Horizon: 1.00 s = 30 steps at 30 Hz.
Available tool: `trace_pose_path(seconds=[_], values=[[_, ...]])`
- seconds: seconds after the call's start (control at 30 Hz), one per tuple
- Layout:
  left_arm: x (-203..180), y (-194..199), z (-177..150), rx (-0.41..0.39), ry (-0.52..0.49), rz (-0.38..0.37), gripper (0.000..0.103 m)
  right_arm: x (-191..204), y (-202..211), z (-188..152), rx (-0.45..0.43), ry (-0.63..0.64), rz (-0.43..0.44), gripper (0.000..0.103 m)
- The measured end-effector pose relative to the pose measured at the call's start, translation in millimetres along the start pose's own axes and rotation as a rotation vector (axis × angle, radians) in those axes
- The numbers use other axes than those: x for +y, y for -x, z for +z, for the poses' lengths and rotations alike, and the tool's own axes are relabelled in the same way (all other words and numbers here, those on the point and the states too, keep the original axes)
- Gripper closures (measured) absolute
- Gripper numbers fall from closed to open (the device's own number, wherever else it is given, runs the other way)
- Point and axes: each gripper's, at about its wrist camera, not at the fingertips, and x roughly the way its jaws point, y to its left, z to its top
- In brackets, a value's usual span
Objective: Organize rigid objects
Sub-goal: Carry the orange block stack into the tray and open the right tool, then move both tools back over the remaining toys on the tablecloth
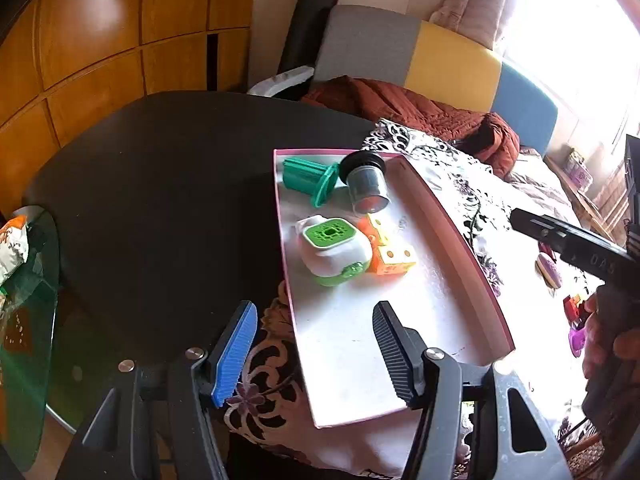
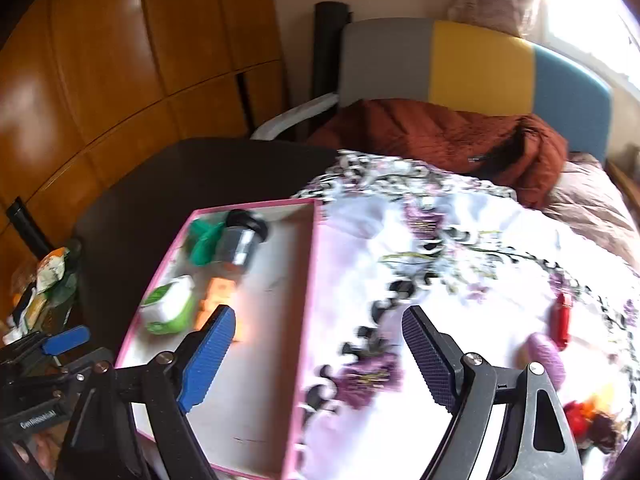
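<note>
Looking at where things sit, the pink-edged tray (image 1: 460, 236) already carries a green ribbed piece (image 1: 306, 178), a dark cylinder (image 1: 366, 186), a white-and-green gadget (image 1: 334, 250) and orange-yellow blocks (image 1: 390, 258), all bunched at the far end. More stuff lies loose on the flowered cloth (image 2: 440, 264) to the right: a red clip-like thing (image 2: 562, 320), a purple oval piece (image 2: 546, 354) and something red and orange (image 2: 588, 412) near the edge of view.

Both tools are empty. The left hand-held gripper (image 1: 314, 354) has its jaws spread over the tray's near left corner, and the right hand-held gripper (image 2: 316, 358) is spread wide too, hanging over the tray's right wall and the cloth.

Biggest risk is probably the tray itself: it looks to overhang the dark desk (image 1: 160, 200) and rests partly on soft cloth, so a nudge on the wall could tip or slide it. The cylinder lies on its side and could roll. The right view is blurry, so aim on those small pieces could easily be off.
</note>
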Motion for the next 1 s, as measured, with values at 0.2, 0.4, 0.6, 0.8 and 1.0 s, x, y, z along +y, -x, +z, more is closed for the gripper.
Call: trace_pose_path(seconds=[0.2, 0.4, 0.6, 0.8, 1.0], values=[[-11, 1, 0, 0.002, -0.038, -0.015, 0.042, -54, 20, 1, -0.028, -0.076, -0.093, 0.017], [-28, 1, 1, 0.014, -0.076, -0.047, 0.042, -115, 42, 1, -0.063, -0.150, -0.210, 0.014], [-51, -3, 5, 0.031, -0.110, -0.090, 0.043, -183, 60, -9, -0.105, -0.264, -0.342, 0.011], [-94, -8, 13, 0.060, -0.184, -0.155, 0.042, -250, 72, -44, -0.140, -0.509, -0.455, 0.010], [-145, -25, 12, 0.104, -0.260, -0.217, 0.042, -279, 81, -52, -0.139, -0.669, -0.428, 0.009]])
